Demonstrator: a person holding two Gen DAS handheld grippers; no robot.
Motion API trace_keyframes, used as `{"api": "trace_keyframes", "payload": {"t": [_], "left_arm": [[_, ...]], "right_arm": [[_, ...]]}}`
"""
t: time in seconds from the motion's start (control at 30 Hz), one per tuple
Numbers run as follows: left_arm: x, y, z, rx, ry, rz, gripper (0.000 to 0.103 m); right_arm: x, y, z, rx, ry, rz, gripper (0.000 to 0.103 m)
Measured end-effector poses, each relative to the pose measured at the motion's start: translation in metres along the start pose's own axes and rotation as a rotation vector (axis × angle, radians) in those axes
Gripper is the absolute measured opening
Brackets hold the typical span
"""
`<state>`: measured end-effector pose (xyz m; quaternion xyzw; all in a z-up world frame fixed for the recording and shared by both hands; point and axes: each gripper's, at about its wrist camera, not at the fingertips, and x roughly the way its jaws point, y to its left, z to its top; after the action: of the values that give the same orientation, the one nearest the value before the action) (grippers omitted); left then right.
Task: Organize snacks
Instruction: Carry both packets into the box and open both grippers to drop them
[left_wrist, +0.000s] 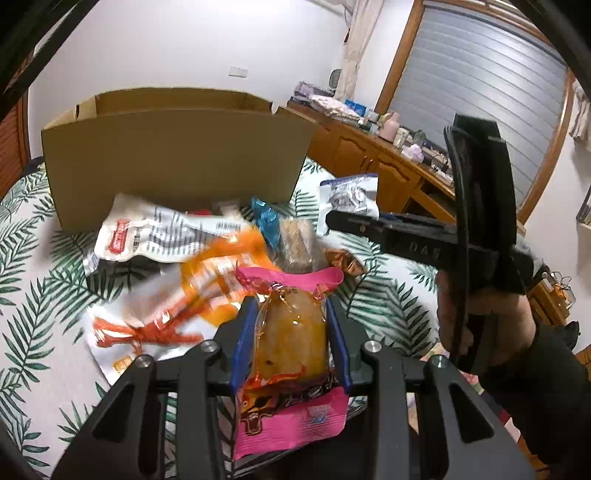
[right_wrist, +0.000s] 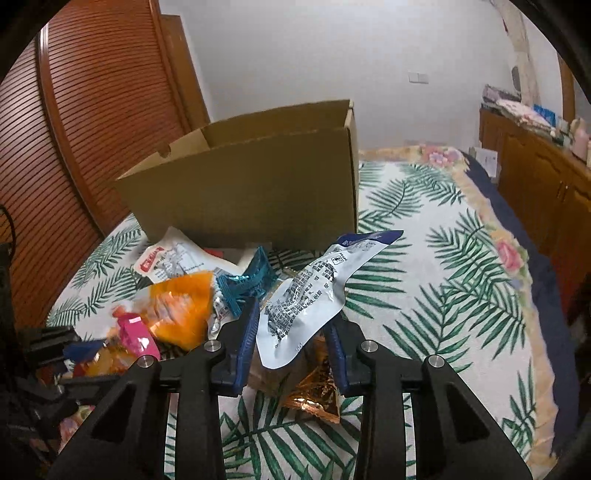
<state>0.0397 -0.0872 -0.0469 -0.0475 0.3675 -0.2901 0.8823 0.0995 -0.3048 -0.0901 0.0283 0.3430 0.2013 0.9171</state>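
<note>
My left gripper (left_wrist: 291, 314) is shut on a pink snack packet (left_wrist: 291, 417) with a yellowish piece inside, lifted above the pile. My right gripper (right_wrist: 291, 317) is shut on a white and blue packet (right_wrist: 306, 291), also raised; the left wrist view shows the right gripper (left_wrist: 334, 221) at the right with this white and blue packet (left_wrist: 349, 199). In the right wrist view the left gripper (right_wrist: 77, 349) and its pink packet (right_wrist: 136, 332) show at lower left. An open cardboard box (left_wrist: 177, 162) (right_wrist: 251, 192) stands behind the pile. Loose snacks lie in front: a white packet (left_wrist: 147, 236), an orange packet (left_wrist: 221, 273), a teal wrapper (right_wrist: 251, 280).
Everything rests on a bed with a leaf-print cover (right_wrist: 424, 295). A gold wrapper (right_wrist: 314, 391) lies under my right gripper. A wooden cabinet (left_wrist: 369, 158) with clutter runs along the right wall. A louvred wooden door (right_wrist: 74, 147) stands left. A gloved hand (left_wrist: 498, 325) holds the right gripper.
</note>
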Motion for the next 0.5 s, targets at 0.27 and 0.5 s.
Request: {"api": "trace_keyframes", "payload": {"t": [0.27,0.5], "left_arm": [[-0.016,0.005,0.013,-0.010,-0.059,0.003,0.035],[-0.029,0.020,0.037,-0.003,-0.114,0.048,0.035]], "right_arm": [[-0.011,0.009,0.004,-0.038,-0.022,-0.014,0.033],[-0.023,0.019,0.014,-0.064,-0.057,-0.005,0.034]]}}
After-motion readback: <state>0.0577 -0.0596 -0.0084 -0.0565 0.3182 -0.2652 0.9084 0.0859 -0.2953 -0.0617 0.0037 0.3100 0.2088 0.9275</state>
